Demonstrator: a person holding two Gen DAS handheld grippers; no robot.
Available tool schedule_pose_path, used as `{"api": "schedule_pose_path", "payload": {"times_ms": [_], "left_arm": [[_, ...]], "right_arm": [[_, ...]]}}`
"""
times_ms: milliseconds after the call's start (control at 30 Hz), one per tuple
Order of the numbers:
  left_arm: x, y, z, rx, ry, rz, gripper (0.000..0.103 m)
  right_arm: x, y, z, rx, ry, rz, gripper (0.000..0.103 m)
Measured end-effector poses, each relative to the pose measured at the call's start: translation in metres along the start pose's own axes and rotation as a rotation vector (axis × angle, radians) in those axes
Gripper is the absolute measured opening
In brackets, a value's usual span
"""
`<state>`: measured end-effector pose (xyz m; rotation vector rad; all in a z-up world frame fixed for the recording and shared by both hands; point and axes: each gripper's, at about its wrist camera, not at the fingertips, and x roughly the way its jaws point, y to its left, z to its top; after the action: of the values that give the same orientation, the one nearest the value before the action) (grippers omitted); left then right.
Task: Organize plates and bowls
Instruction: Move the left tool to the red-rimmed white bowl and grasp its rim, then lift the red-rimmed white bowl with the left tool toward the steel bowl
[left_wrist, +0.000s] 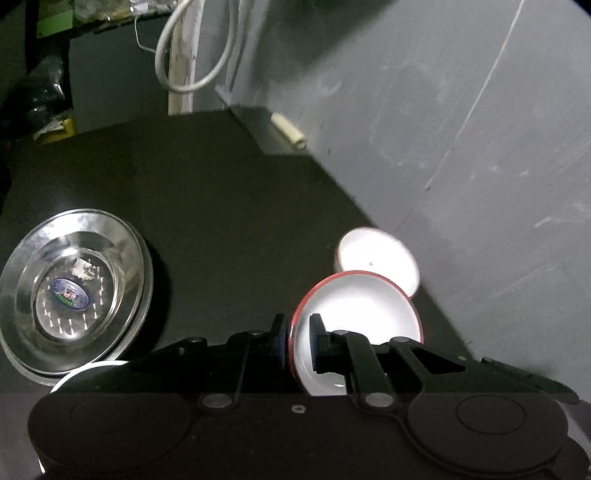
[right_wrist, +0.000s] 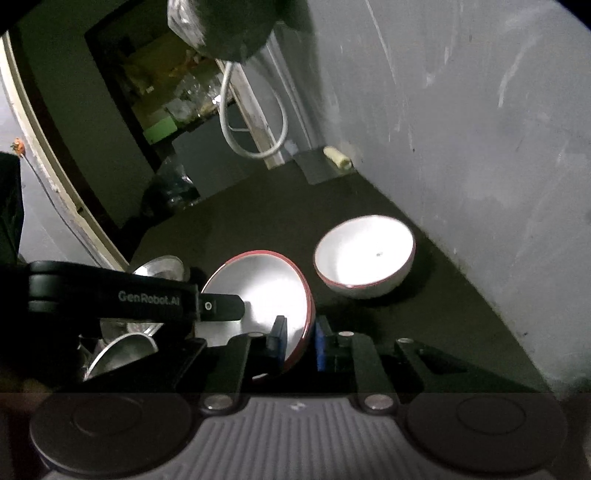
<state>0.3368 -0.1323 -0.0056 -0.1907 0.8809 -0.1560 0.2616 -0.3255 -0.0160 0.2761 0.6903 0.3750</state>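
A white bowl with a red rim (left_wrist: 358, 314) hangs tilted above the dark table. My left gripper (left_wrist: 297, 341) is shut on its rim, one pad inside and one outside. In the right wrist view my right gripper (right_wrist: 301, 343) is shut on the right edge of the same bowl (right_wrist: 266, 291), and the left gripper (right_wrist: 236, 306) reaches its left edge from the left. A second red-rimmed white bowl (right_wrist: 364, 254) sits upright on the table near the grey wall, also seen as a blurred bowl (left_wrist: 376, 258) behind the held one.
Stacked steel plates (left_wrist: 70, 291) lie at the table's left; more steel dishes (right_wrist: 125, 350) show under the left gripper. A grey wall (left_wrist: 461, 147) borders the table on the right. A white cable loop (left_wrist: 192, 55) and a small cream tube (left_wrist: 290, 133) are at the far end.
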Motion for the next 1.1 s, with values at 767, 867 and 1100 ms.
{"api": "schedule_pose_path", "payload": {"times_ms": [767, 867, 1100], "left_arm": [[-0.111, 0.054, -0.049, -0.122, -0.192, -0.032, 0.013], [-0.123, 0.070, -0.058, -0.163, -0.190, -0.062, 0.014], [-0.126, 0.104, -0.080, -0.238, -0.185, -0.109, 0.016]], "right_arm": [[-0.059, 0.104, -0.004, -0.220, -0.030, 0.055, 0.018], [-0.066, 0.133, -0.007, -0.267, -0.003, 0.023, 0.018], [-0.066, 0.172, -0.031, -0.317, 0.097, -0.035, 0.018]]}}
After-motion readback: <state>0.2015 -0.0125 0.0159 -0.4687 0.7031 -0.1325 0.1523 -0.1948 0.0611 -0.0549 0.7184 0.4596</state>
